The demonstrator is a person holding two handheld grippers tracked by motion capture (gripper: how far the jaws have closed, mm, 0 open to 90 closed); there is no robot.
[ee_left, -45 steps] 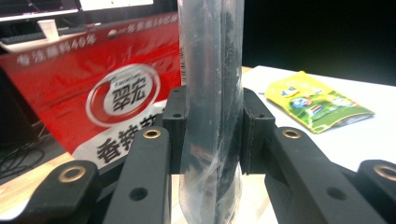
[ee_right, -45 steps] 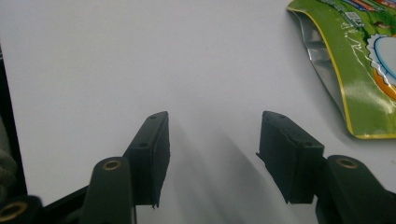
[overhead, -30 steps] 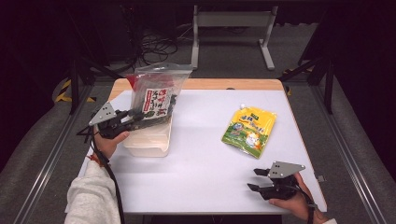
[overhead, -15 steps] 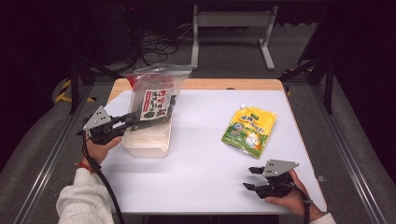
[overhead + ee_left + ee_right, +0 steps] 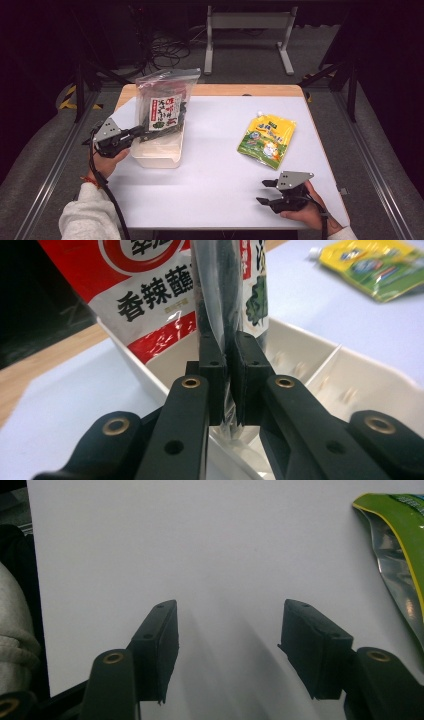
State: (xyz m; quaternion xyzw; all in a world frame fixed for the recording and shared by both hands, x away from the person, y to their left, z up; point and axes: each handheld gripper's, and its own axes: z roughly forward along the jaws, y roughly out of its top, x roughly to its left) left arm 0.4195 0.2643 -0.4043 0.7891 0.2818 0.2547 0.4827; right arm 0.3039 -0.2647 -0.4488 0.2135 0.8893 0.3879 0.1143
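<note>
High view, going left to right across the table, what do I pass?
Left tongs, pinched shut on the clear bag → white bin → green and yellow pouch → right tongs, open above the table.

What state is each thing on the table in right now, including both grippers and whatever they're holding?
Left gripper: shut, fingers having just closed on the clear bag's edge.
Clear bag: upright in the bin, a printed packet inside it.
White bin: open-topped, divided into compartments, on the table.
Yellow-green pouch: lying flat, untouched.
Right gripper: open, holds nothing, low over the white table.
</note>
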